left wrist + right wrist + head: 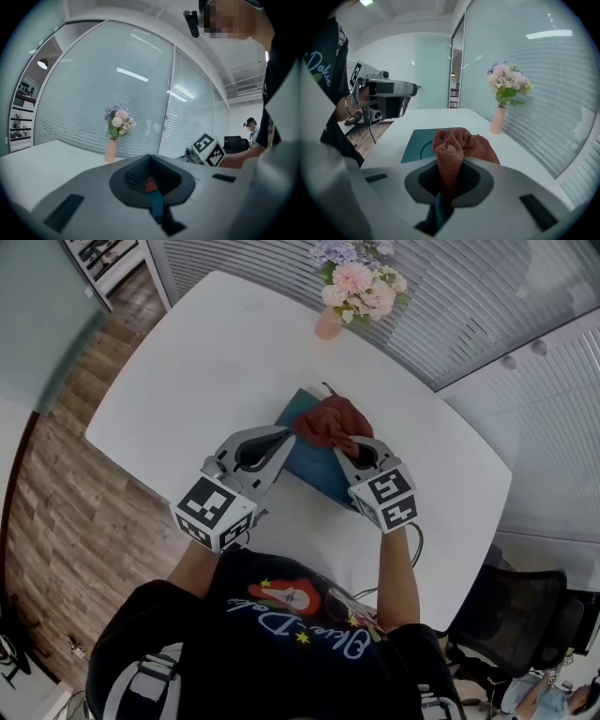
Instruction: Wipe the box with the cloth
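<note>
A flat teal box (311, 474) lies mid-table with a bunched red-brown cloth (328, 420) on top of it. My right gripper (339, 448) is shut on the cloth's near right side. In the right gripper view a fold of cloth (453, 146) stands pinched between the jaws of the right gripper (449, 187), with the box (417, 143) beyond. My left gripper (289, 433) meets the cloth's left edge. Its jaws are closed, and the left gripper (150, 180) shows only a sliver of cloth (150, 186) between them, above a bit of the box (157, 204).
A pink vase of flowers (330, 322) stands at the far edge of the white table (206, 362). A black office chair (516, 615) sits at the near right. Wooden floor lies to the left, and slatted glass walls lie behind the table.
</note>
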Action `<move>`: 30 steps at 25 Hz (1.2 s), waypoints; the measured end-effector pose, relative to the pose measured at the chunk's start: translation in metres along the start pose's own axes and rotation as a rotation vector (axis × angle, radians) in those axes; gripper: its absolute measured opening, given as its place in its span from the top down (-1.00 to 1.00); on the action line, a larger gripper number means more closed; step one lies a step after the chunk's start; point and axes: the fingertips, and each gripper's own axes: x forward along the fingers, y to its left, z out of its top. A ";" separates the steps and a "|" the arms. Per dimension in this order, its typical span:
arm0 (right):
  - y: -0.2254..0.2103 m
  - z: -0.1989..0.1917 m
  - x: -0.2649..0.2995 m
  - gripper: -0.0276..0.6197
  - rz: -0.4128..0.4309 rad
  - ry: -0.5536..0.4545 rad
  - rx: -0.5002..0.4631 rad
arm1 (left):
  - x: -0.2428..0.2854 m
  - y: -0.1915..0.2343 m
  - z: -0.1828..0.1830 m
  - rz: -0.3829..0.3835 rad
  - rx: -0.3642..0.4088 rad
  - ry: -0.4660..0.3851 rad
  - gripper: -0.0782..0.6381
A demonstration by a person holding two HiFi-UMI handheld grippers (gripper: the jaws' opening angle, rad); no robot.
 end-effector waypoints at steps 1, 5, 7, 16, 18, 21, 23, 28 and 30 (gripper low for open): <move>-0.001 -0.002 -0.002 0.84 0.009 -0.006 0.006 | 0.001 -0.005 0.001 -0.001 0.001 0.002 0.77; 0.000 -0.006 -0.007 0.84 0.032 -0.012 0.000 | 0.000 -0.018 0.004 0.009 -0.009 0.001 0.77; -0.003 -0.012 -0.012 0.84 0.025 0.003 -0.004 | -0.002 -0.023 0.006 0.014 -0.009 0.001 0.77; -0.016 -0.045 -0.041 0.84 -0.043 0.012 0.062 | 0.001 -0.047 0.013 -0.008 0.026 0.009 0.77; -0.019 -0.053 -0.050 0.84 -0.059 0.013 0.082 | 0.003 -0.055 0.014 -0.026 0.038 0.012 0.77; -0.019 -0.059 -0.060 0.84 -0.069 -0.001 0.110 | 0.003 -0.060 0.014 -0.029 0.049 0.018 0.77; -0.019 -0.062 -0.065 0.84 -0.076 -0.018 0.128 | 0.000 -0.061 0.015 -0.021 0.056 0.016 0.77; -0.021 -0.066 -0.073 0.84 -0.092 -0.031 0.133 | -0.009 -0.062 0.017 0.021 0.070 0.015 0.77; -0.024 -0.064 -0.077 0.84 -0.116 -0.036 0.113 | -0.015 -0.061 0.015 0.046 0.075 0.021 0.77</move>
